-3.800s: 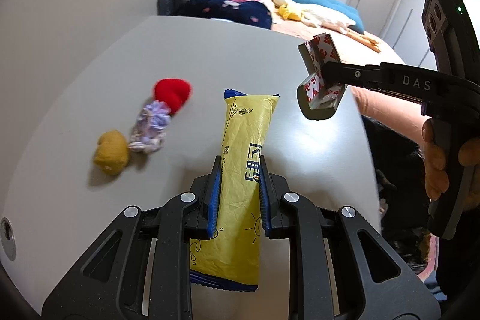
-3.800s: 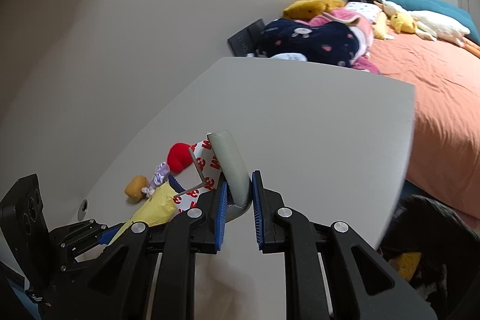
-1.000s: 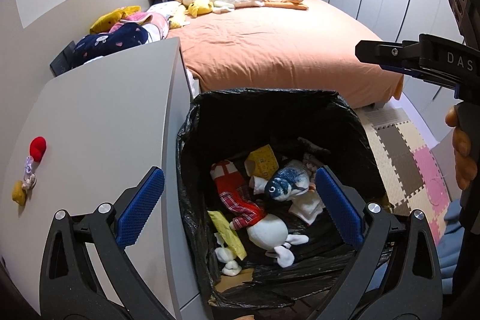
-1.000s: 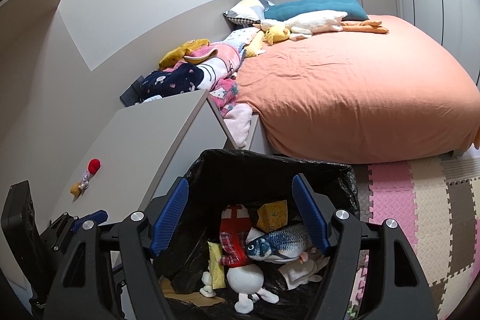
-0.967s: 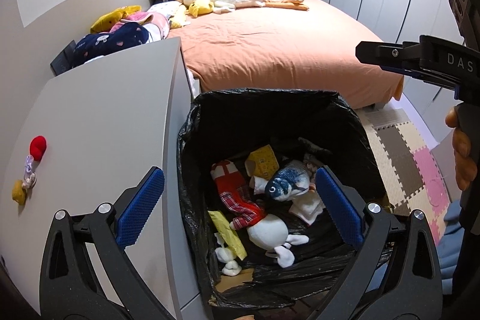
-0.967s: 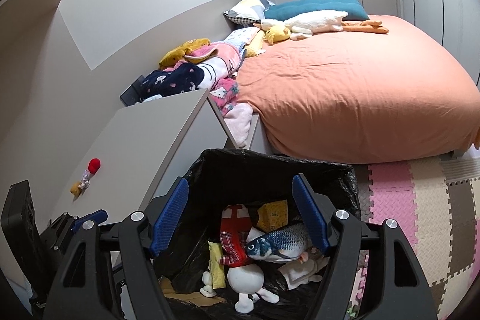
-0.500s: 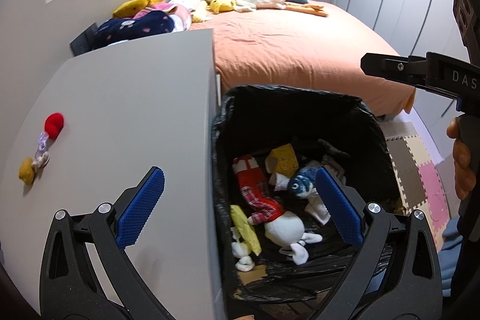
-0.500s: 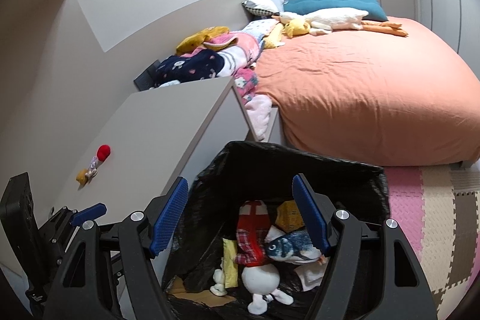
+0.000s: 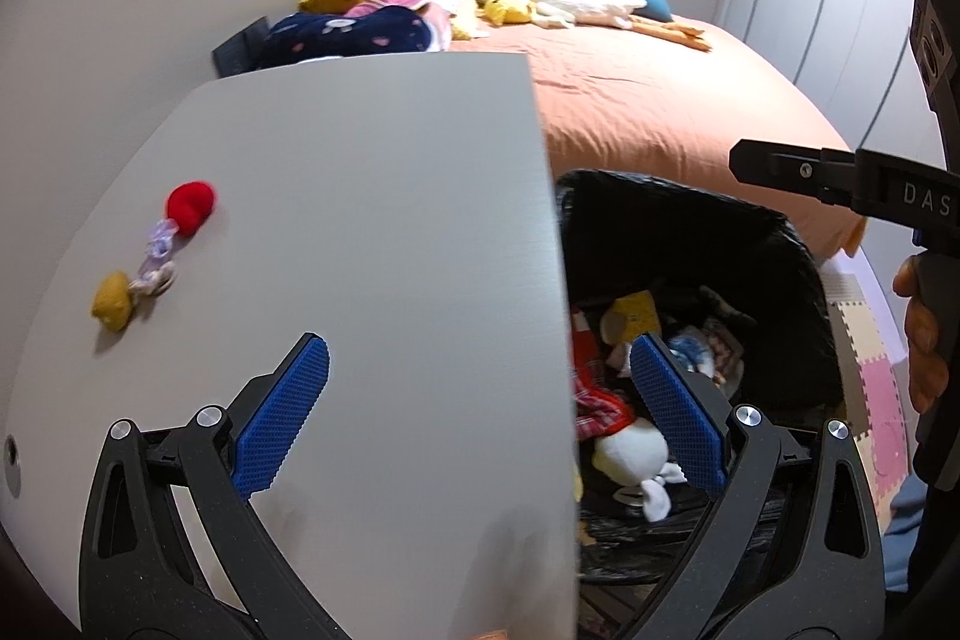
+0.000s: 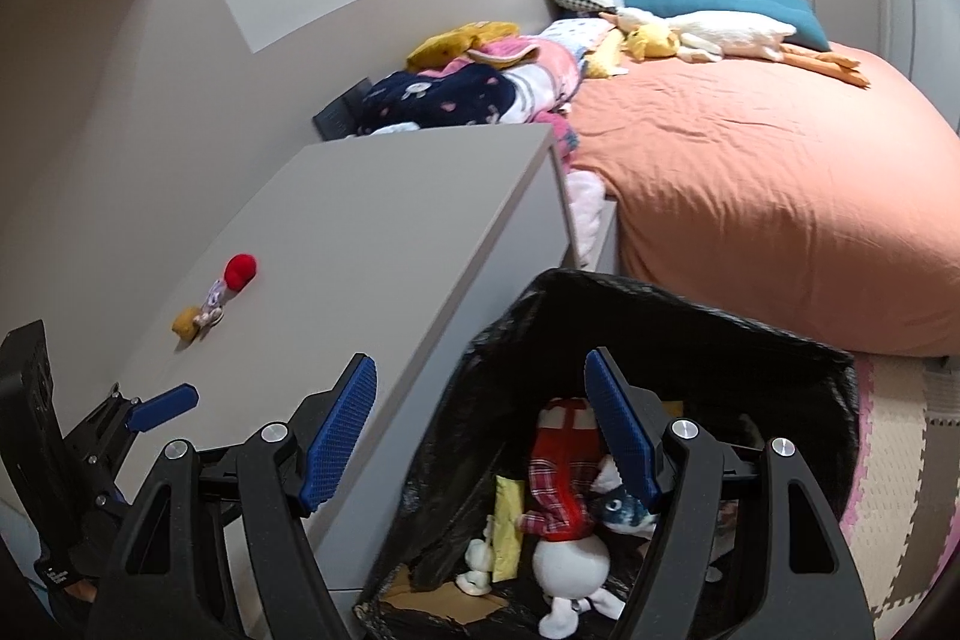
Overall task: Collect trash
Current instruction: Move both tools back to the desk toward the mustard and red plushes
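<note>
Both my left gripper point(image 9: 474, 406) and right gripper point(image 10: 480, 430) gape wide with nothing held, and the last trash, that soft pom-pom string point(image 9: 153, 250), lies far-left on the table point(image 9: 372, 196); light, squashy, best pinched mid-string.

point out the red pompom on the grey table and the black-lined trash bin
red pompom point(image 9: 191, 208), left wrist view, middle of the ball
black-lined trash bin point(image 10: 690, 319), right wrist view, far rim of the liner

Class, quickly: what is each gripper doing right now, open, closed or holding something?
Left gripper: open, holding nothing.
Right gripper: open, holding nothing.
</note>
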Action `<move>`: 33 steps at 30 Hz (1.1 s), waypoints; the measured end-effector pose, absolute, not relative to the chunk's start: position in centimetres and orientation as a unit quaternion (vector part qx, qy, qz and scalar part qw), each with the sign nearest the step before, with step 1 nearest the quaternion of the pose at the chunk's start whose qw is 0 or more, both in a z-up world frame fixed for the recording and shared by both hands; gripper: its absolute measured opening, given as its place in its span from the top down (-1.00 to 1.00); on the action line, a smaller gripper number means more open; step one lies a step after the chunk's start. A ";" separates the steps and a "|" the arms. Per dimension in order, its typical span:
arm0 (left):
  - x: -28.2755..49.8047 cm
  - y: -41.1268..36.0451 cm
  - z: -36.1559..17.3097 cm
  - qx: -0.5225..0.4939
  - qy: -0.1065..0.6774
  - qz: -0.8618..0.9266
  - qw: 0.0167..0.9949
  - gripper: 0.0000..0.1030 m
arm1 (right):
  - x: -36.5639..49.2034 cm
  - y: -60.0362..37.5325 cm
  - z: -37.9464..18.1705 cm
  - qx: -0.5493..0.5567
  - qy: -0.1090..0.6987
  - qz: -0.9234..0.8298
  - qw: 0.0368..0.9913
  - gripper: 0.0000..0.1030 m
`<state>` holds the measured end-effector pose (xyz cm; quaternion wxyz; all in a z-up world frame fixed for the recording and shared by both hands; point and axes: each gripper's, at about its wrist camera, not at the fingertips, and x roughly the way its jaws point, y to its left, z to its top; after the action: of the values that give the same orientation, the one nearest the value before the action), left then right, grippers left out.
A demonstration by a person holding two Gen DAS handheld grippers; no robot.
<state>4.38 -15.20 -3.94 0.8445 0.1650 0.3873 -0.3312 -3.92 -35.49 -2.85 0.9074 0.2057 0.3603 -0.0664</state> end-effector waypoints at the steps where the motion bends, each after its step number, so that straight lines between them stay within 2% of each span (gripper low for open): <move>1: 4.6 -14.8 -4.0 0.162 0.389 -0.327 0.846 -0.88 | -3.5 -35.1 -2.9 0.204 0.362 -0.061 0.907 -0.41; 33: 14.1 -2.0 -4.0 0.097 0.400 -0.192 0.891 -0.88 | 8.7 -25.2 -4.0 0.153 0.407 0.031 0.900 -0.41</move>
<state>14.08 -1.95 -3.96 0.8911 0.0969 0.3996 -0.1919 8.66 -25.15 -4.01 0.9001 0.1533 0.4066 0.0310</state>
